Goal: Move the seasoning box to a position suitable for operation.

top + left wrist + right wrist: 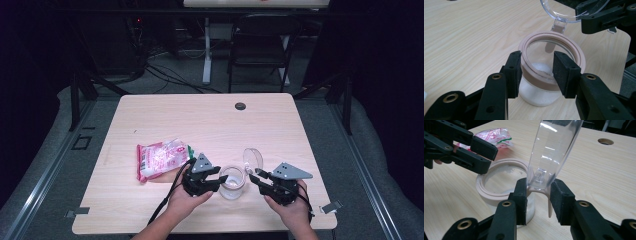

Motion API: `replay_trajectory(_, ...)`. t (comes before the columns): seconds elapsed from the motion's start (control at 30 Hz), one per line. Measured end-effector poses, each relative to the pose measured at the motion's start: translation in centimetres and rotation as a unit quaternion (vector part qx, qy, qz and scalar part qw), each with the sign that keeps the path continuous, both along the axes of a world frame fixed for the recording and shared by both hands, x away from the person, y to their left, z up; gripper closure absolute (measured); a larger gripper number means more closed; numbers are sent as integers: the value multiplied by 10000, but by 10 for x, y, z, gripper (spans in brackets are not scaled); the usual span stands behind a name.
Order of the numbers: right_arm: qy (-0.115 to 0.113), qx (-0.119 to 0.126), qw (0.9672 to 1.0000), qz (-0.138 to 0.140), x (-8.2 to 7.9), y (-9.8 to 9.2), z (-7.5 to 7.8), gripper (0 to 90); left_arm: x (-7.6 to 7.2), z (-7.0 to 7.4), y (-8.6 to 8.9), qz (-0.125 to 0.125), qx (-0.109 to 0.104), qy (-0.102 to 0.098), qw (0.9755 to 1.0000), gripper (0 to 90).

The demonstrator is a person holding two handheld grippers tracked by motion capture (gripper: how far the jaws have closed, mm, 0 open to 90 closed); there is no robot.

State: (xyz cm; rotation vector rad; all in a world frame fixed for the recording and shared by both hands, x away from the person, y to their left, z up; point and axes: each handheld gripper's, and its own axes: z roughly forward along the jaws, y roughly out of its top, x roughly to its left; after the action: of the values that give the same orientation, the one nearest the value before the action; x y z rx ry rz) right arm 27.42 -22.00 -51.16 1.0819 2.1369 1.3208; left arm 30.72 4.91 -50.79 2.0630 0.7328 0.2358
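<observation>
Hands come in low from the near edge of the desk [210, 120], your left gripper [221, 178] level with its jaws clamped across the rim of the jar [233, 182], one pad outside, one inside. Your right gripper [253, 174] pinches the hinge of the clear lid [253, 159], which stands raised open. Farther left lies a pink packet [161, 158].
</observation>
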Motion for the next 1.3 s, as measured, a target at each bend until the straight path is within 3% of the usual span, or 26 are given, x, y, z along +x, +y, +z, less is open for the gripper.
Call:
replay_trajectory(0.23, 47, 53, 10000, 12, 7, 1, -2, 688, -1, 2, 7, 103, -9, -24, 9999, 585)
replay_trajectory(0.67, 257, 374, 9990, 20, 20, -6, -4, 728, -2, 3, 23, 344, -42, -32, 9994, 584)
replay_trajectory(1.3, 498, 970, 9940, -56, 38, -12, -9, 750, -4, 4, 43, 641, -43, -52, 9979, 566)
